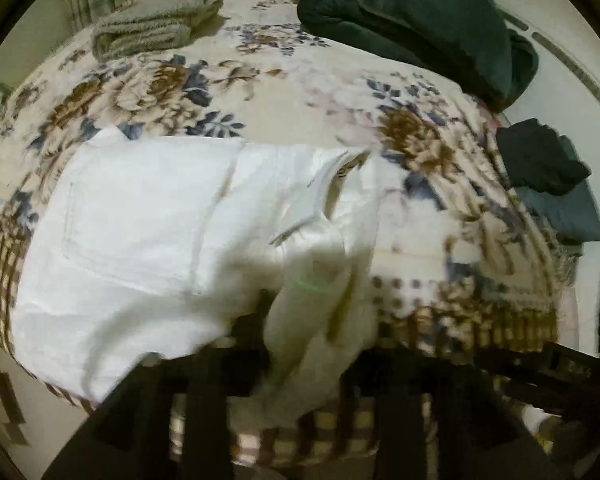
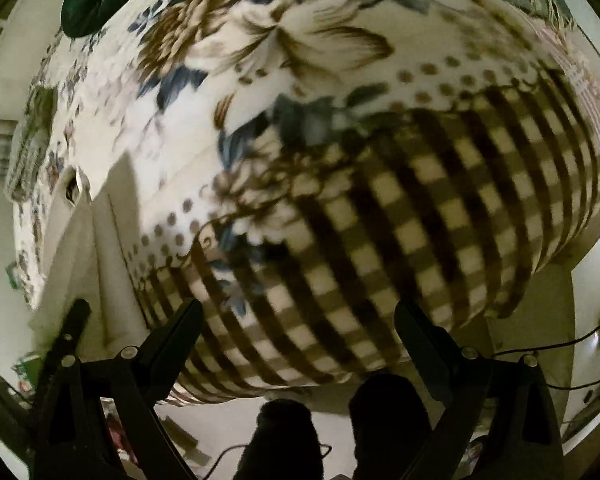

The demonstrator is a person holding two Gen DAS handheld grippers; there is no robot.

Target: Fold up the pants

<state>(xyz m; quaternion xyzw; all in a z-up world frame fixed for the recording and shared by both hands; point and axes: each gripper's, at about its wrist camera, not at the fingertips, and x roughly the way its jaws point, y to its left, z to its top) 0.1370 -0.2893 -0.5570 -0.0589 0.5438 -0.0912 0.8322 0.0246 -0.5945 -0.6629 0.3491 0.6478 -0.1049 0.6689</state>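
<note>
White pants point(image 1: 148, 224) lie across the flowered bedspread point(image 1: 260, 80), back pocket up, with the waist part at the left. My left gripper point(image 1: 304, 364) is shut on a bunched fold of the white pants and holds it up at the bed's near edge. In the right wrist view a strip of the white pants point(image 2: 80, 264) shows at the far left. My right gripper point(image 2: 300, 320) is open and empty, above the checked border of the bedspread point(image 2: 380, 240), apart from the pants.
A folded grey knit garment point(image 1: 152, 28) lies at the far left of the bed. A dark green blanket point(image 1: 420, 20) is piled at the far right. Dark folded clothes point(image 1: 544, 160) sit at the right edge. The person's feet point(image 2: 340, 428) stand on the floor below.
</note>
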